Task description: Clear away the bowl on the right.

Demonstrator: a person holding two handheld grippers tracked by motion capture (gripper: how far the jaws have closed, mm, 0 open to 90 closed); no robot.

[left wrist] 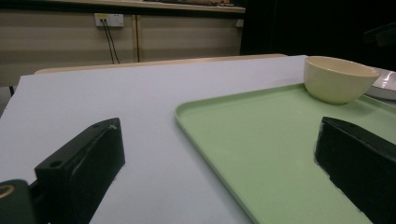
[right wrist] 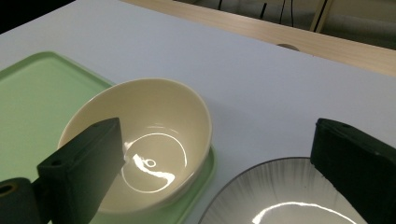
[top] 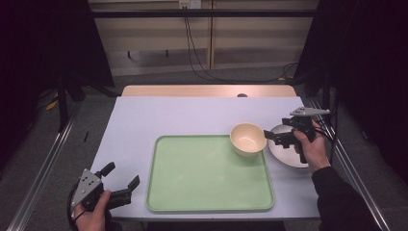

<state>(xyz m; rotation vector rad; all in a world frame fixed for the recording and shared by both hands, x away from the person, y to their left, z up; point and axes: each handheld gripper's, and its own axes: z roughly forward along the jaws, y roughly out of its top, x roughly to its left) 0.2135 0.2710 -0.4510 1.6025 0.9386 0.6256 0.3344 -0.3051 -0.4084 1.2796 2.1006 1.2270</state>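
A: Where does the cream bowl [top: 247, 139] sit?

B: On the far right corner of the green tray [top: 202, 178], right at the tray's raised rim. In the right gripper view the bowl [right wrist: 140, 144] stands upright and empty, its base just inside the tray's lip [right wrist: 198, 193].

A: And the right gripper [top: 281, 138]?

B: It hangs over the striped grey plate [top: 284, 153], which lies on the white table [top: 173, 115] just beside the tray's right edge. Its jaws are spread wide, holding nothing; one jaw lies over the bowl's near rim, the other over the plate [right wrist: 275, 196]. Whether either touches, I cannot tell.

A: How much room is there around the bowl?

B: A narrow strip of table shows between the bowl and the plate. Behind the bowl the tabletop is bare up to the wooden strip at the far edge. The rest of the tray is bare.

A: The left gripper [top: 122, 178]?

B: Near the front left corner of the table, well apart from the bowl, jaws spread and empty. In its own view the tray's left edge [left wrist: 210, 140] runs between them, with bare table to its left.
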